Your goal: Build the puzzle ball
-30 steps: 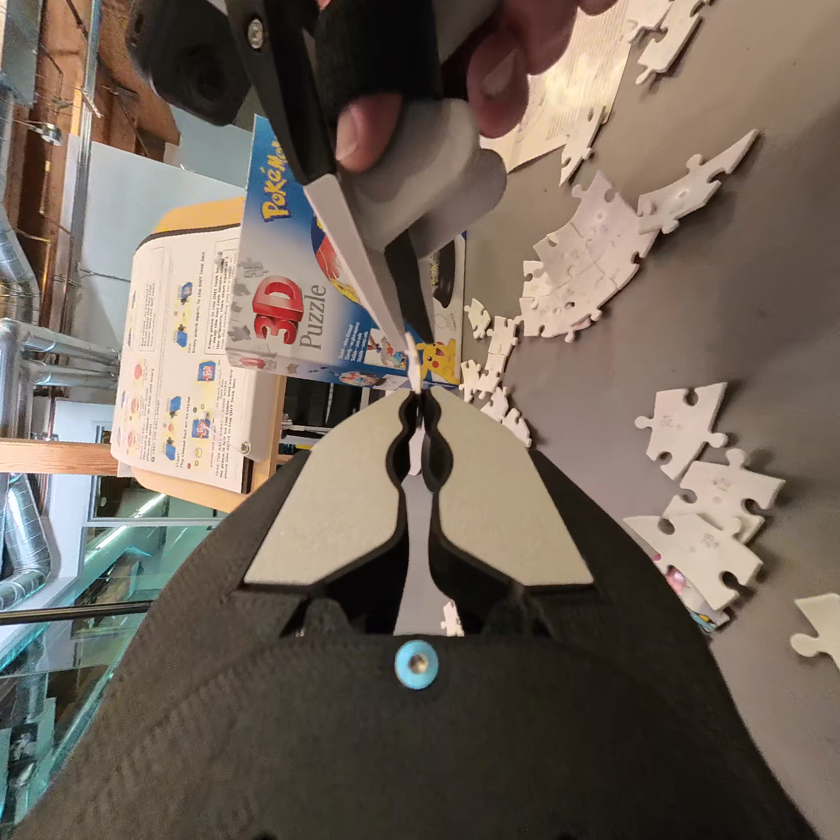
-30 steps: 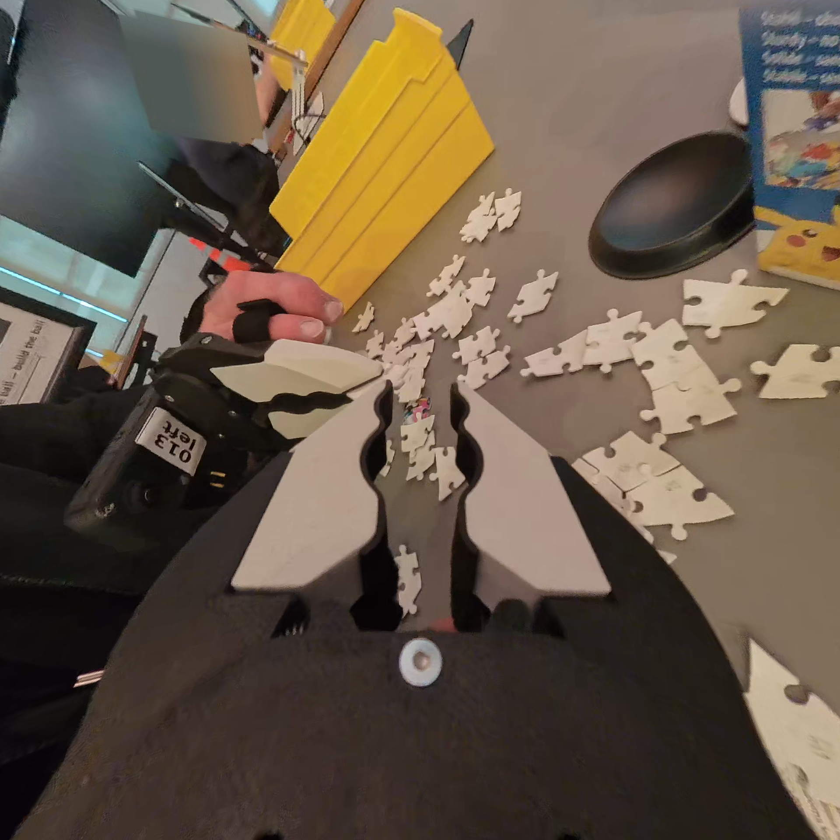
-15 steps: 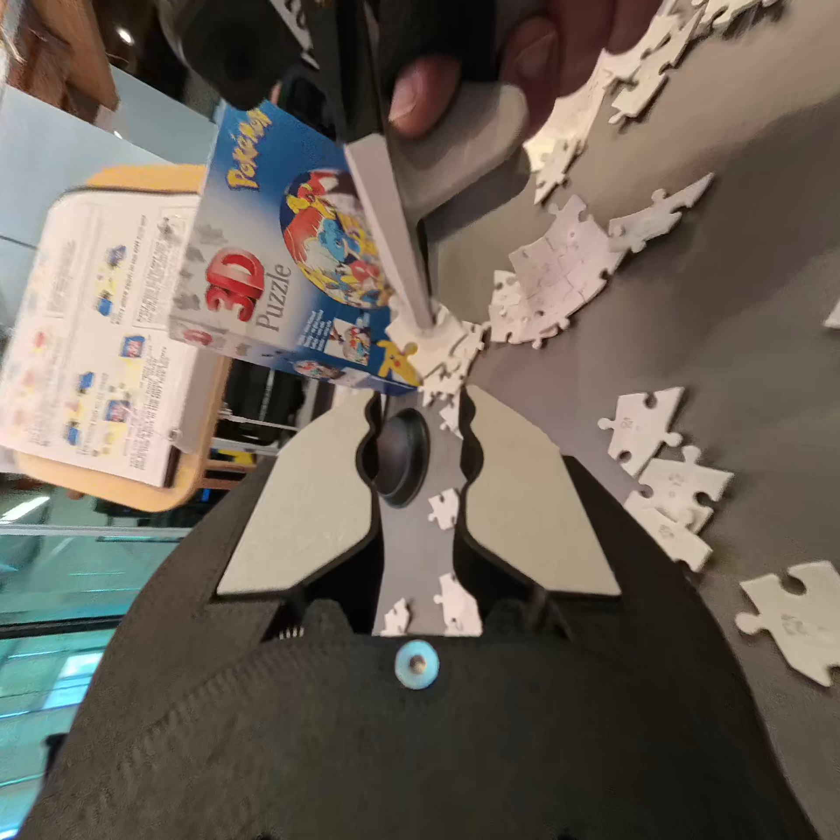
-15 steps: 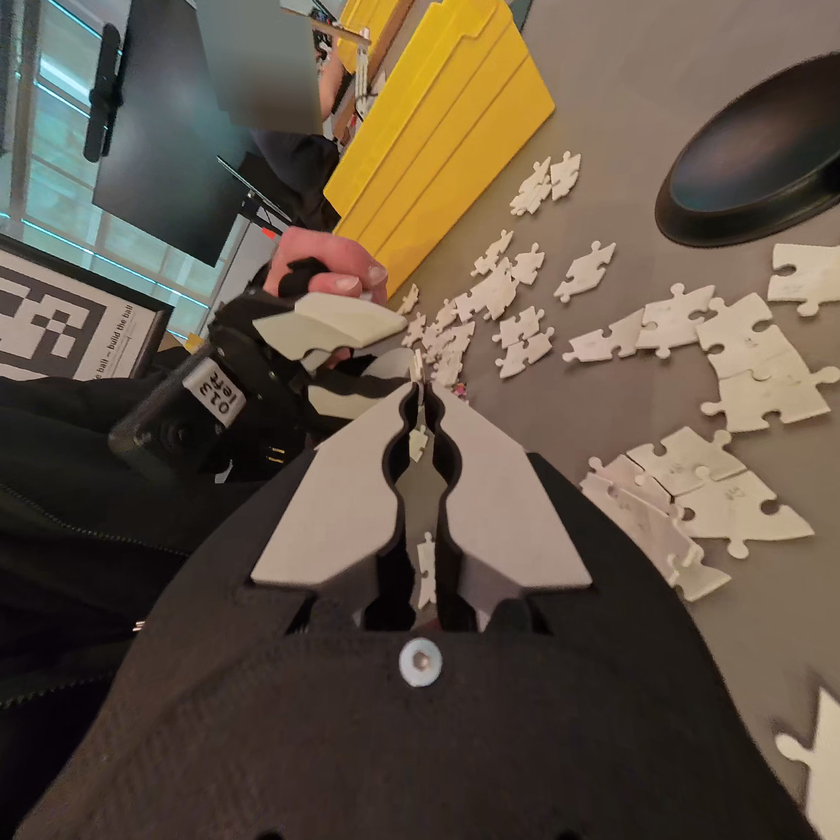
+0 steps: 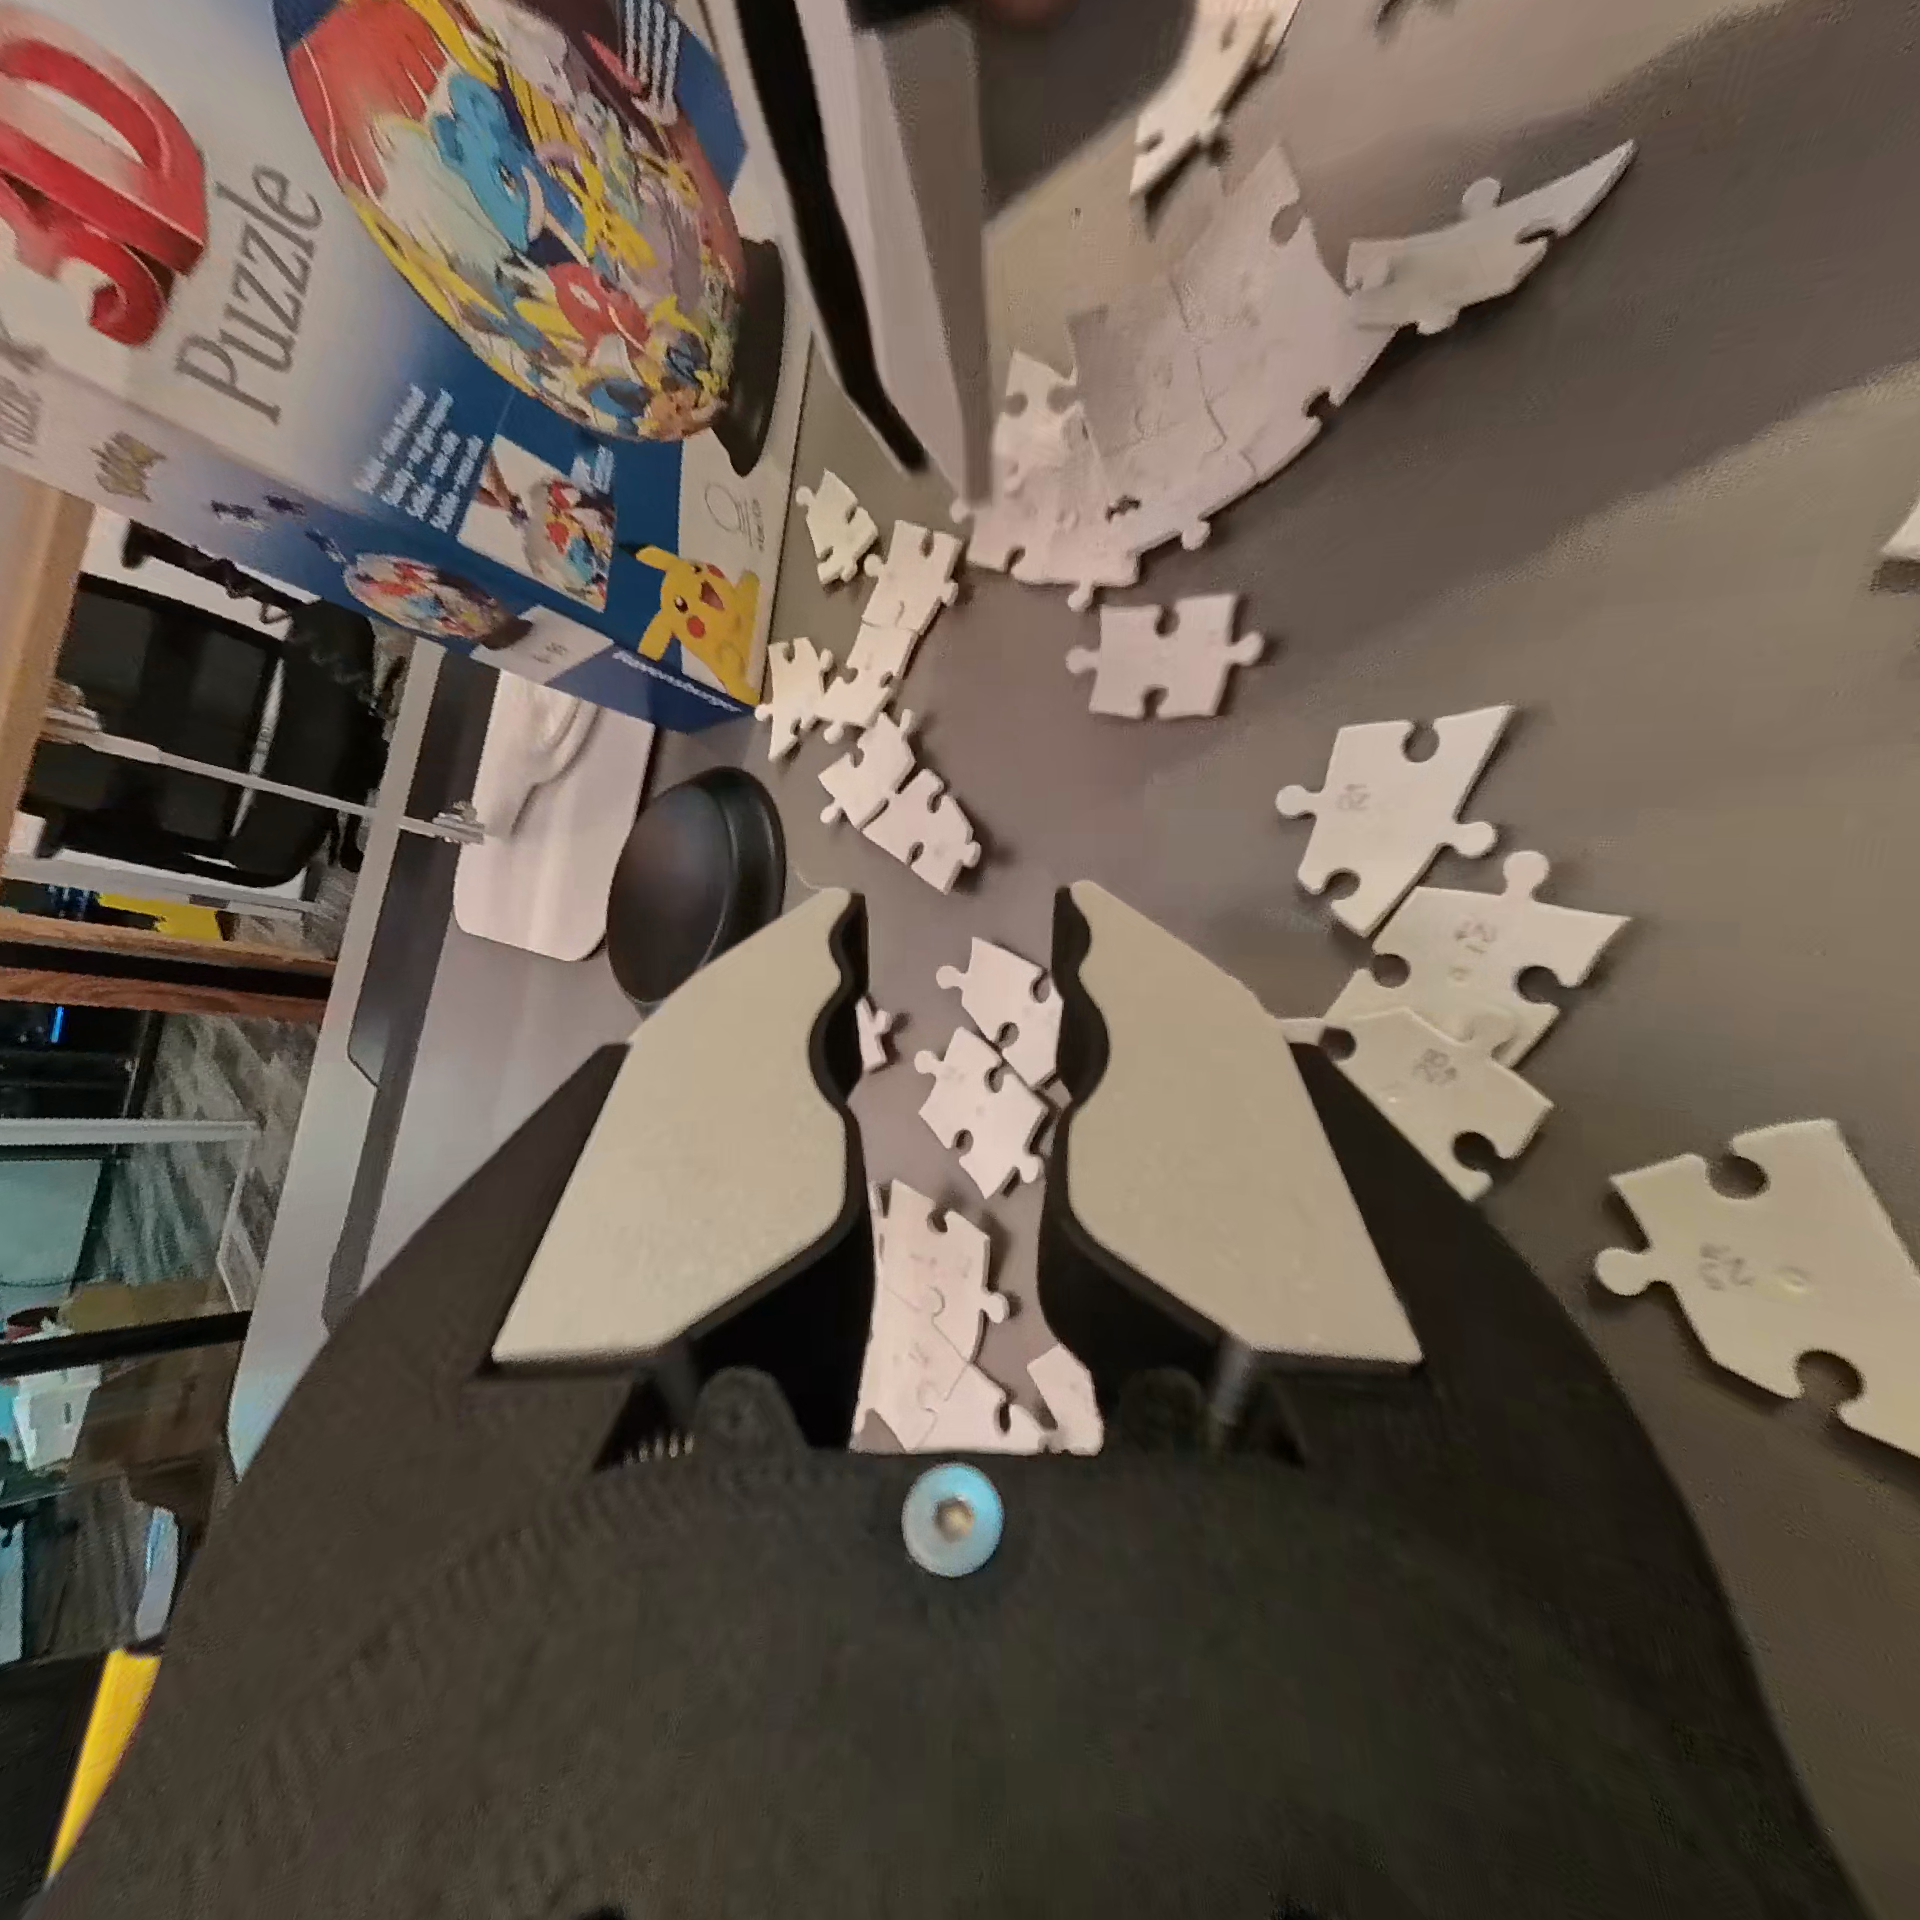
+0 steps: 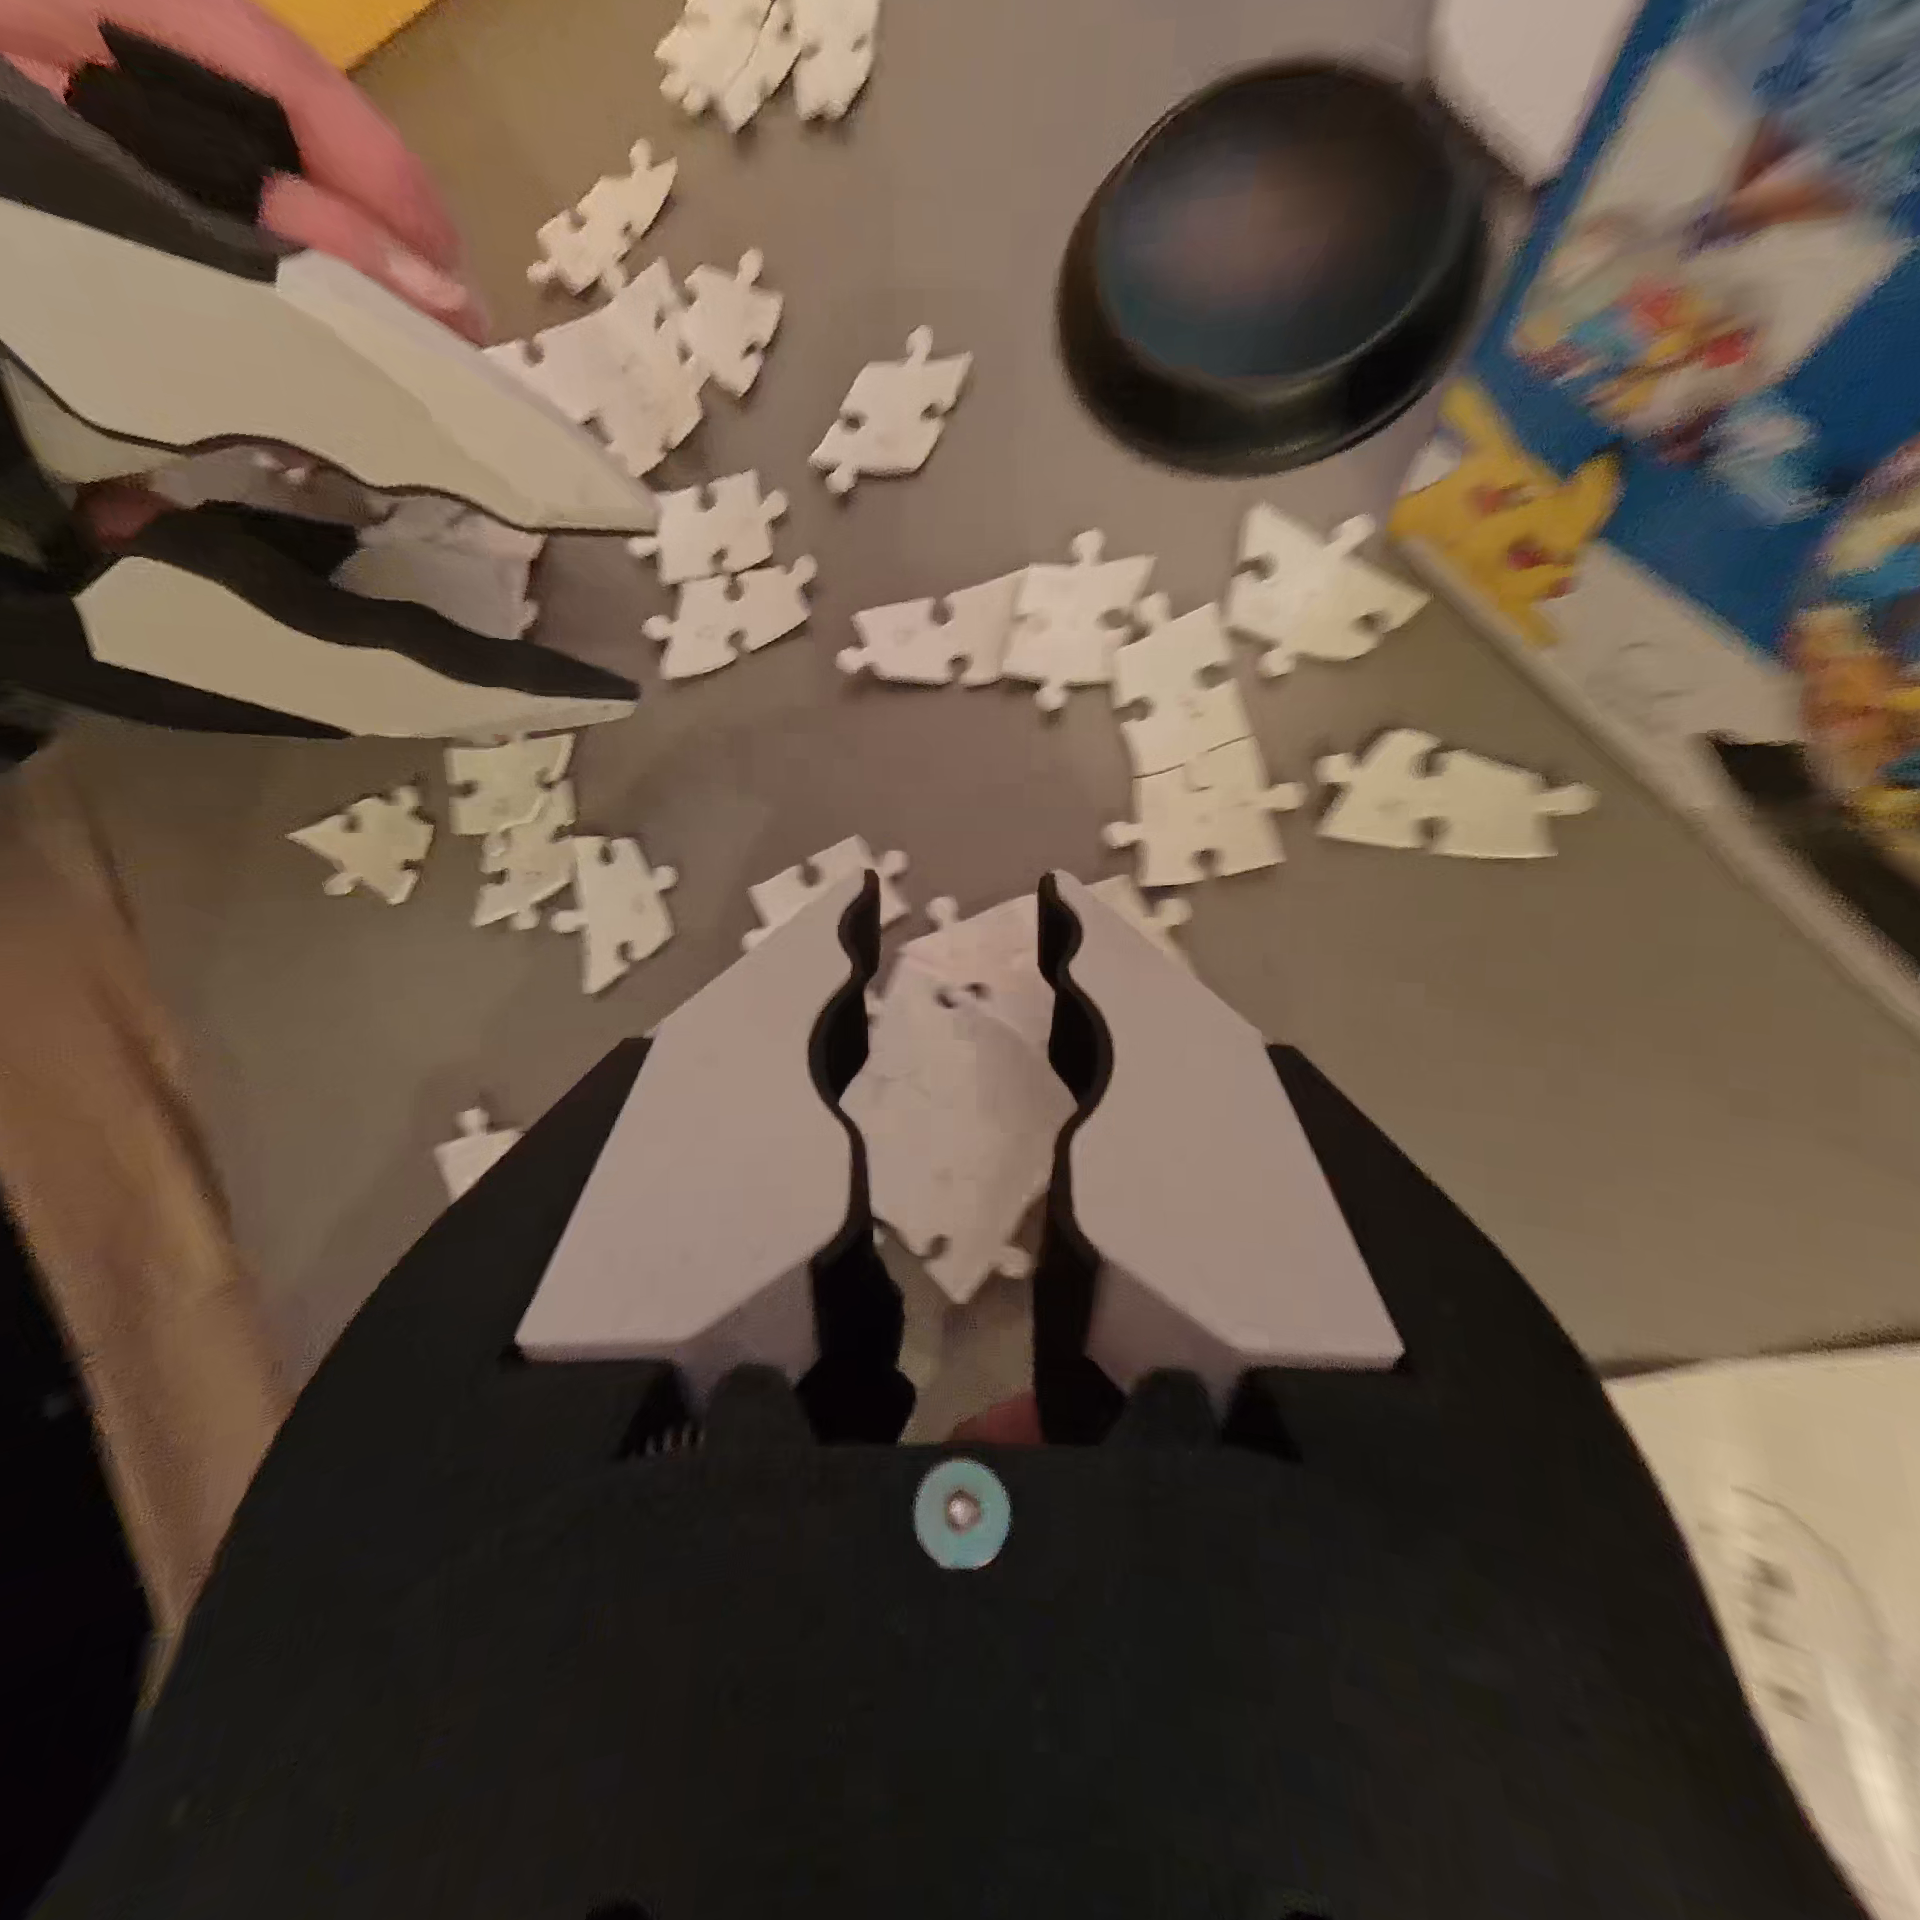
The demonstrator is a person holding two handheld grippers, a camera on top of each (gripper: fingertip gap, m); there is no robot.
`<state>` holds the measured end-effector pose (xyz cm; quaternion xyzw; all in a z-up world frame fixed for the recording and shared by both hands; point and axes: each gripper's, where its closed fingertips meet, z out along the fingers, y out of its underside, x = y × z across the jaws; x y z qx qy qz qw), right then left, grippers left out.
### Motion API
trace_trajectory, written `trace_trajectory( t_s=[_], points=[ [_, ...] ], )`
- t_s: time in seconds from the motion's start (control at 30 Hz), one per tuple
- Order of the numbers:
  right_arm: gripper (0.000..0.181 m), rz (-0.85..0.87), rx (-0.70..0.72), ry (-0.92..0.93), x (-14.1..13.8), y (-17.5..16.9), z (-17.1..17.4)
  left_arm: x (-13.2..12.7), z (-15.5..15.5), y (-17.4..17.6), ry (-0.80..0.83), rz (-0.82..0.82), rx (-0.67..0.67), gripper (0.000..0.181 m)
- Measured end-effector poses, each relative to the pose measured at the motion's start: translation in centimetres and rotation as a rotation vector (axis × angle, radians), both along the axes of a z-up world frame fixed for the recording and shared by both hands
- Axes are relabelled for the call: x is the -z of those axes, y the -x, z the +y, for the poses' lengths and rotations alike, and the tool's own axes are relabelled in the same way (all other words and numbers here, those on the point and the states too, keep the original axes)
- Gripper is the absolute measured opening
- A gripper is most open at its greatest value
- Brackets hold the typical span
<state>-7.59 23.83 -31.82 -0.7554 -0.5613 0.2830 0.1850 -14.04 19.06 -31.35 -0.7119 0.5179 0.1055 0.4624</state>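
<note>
Both tools hang apart and empty over the grey table [image 6: 1455,1091]: left tool [image 5: 961,914], right tool [image 6: 956,894]. White pieces [image 6: 1081,623] lie scattered face-down mid-table, apparently for sorting; a joined cluster [image 5: 1195,343] sits near the box [image 5: 436,343].

2 grippers [image 6: 958,894] [image 6: 623,613] work over the grey table [image 6: 935,758]. 1 black round stand [image 6: 1273,312] sits at 1 o'clock, 1 blue puzzle box [image 6: 1704,343] at 2 o'clock. White puzzle pieces [image 6: 894,410] lie scattered everywhere, well over 20, too blurred to count exactly.
</note>
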Motion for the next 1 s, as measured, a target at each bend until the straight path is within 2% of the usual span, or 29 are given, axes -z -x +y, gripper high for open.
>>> trace_trajectory(
  t_s=[0.13,0.3,0.4,0.5,0.6,0.67,0.8,1.0],
  points=[
    [0.032,-0.003,0.049,-0.13,-0.3,-0.9,3.1,0.8,0.4,0.5,0.029,-0.007,-0.037,0.032],
    [0.031,-0.063,0.077,-0.233,2.0,-1.0,5.8,1.4,0.6,0.9,0.053,-0.011,-0.061,0.032],
    [0.028,-0.039,0.06,-0.255,2.7,0.3,6.0,1.4,0.7,1.1,0.059,-0.019,-0.074,0.032],
    [0.013,-0.042,0.014,-0.246,3.0,1.3,5.1,1.6,0.8,1.2,0.065,-0.025,-0.076,0.033],
    [0.021,-0.061,-0.016,-0.234,2.4,1.0,4.3,1.7,0.7,1.2,0.071,-0.03,-0.077,0.033],
    [0.022,-0.024,-0.025,-0.209,0.7,0.4,3.6,1.6,0.7,1.4,0.071,-0.037,-0.081,0.033],
    [0.028,-0.096,-0.047,-0.226,-1.2,-4.6,2.7,1.1,0.8,1.8,0.068,-0.051,-0.09,0.033],
    [0.038,-0.285,-0.045,-0.164,1.4,-14.7,-0.2,1.0,0.7,1.6,0.07,-0.052,-0.085,0.033]
  ],
)
